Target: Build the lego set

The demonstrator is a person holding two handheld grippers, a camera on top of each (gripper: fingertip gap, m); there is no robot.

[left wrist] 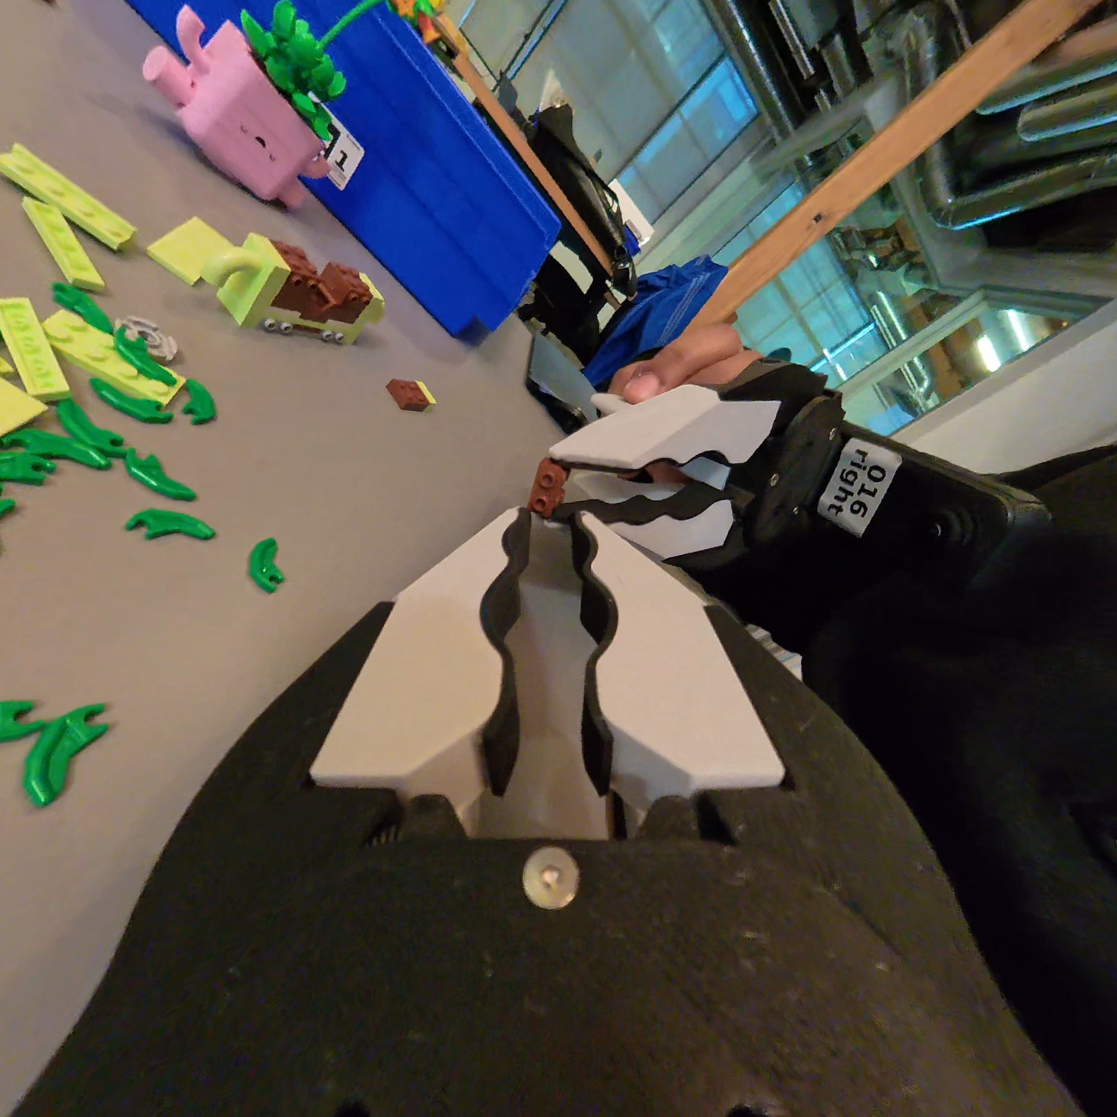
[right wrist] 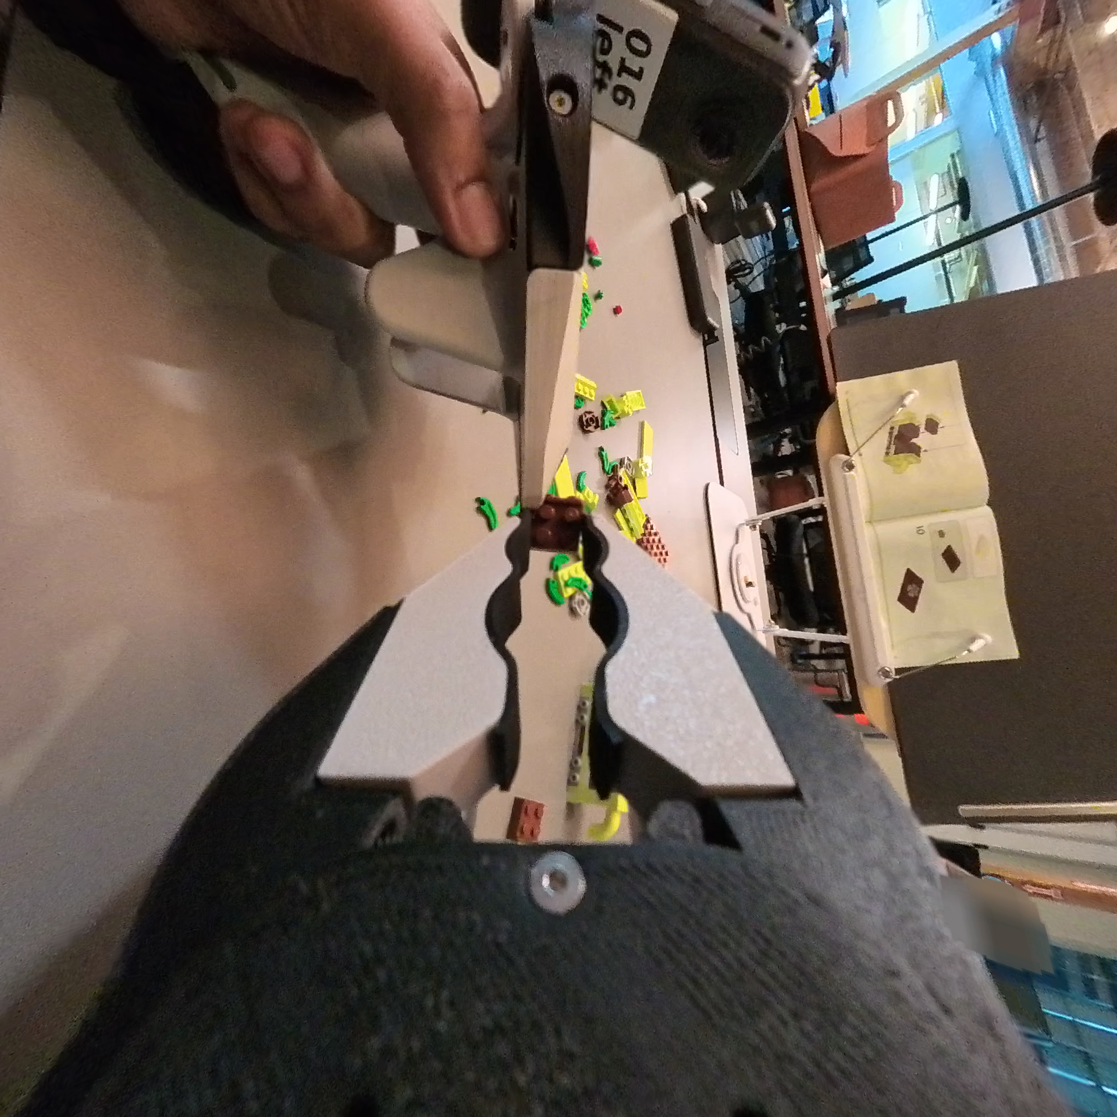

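My right gripper (right wrist: pixel 555 533) is shut on a small brown brick (right wrist: pixel 556 524), held in the air above the table. It also shows in the left wrist view (left wrist: pixel 559 489), coming in from the right with the brown brick (left wrist: pixel 549 486) at its tips. My left gripper (left wrist: pixel 549 518) has its jaws only a brick's width apart, and its tips meet the near end of the same brick. In the right wrist view the left gripper (right wrist: pixel 535 505) comes down from above onto the brick. A partly built lime and brown model (left wrist: pixel 302 290) lies on the grey table (left wrist: pixel 314 544).
A loose brown brick (left wrist: pixel 411 394), green leaf pieces (left wrist: pixel 169 524) and lime plates (left wrist: pixel 66 193) lie scattered to the left. A pink pot figure (left wrist: pixel 242 121) and a blue bin (left wrist: pixel 435 181) stand behind. An open instruction booklet (right wrist: pixel 925 514) stands on a holder. The grippers are tip to tip, or close to it. The pink pot figure (left wrist: pixel 242 121) is about equally far from each gripper, around 25 cm.
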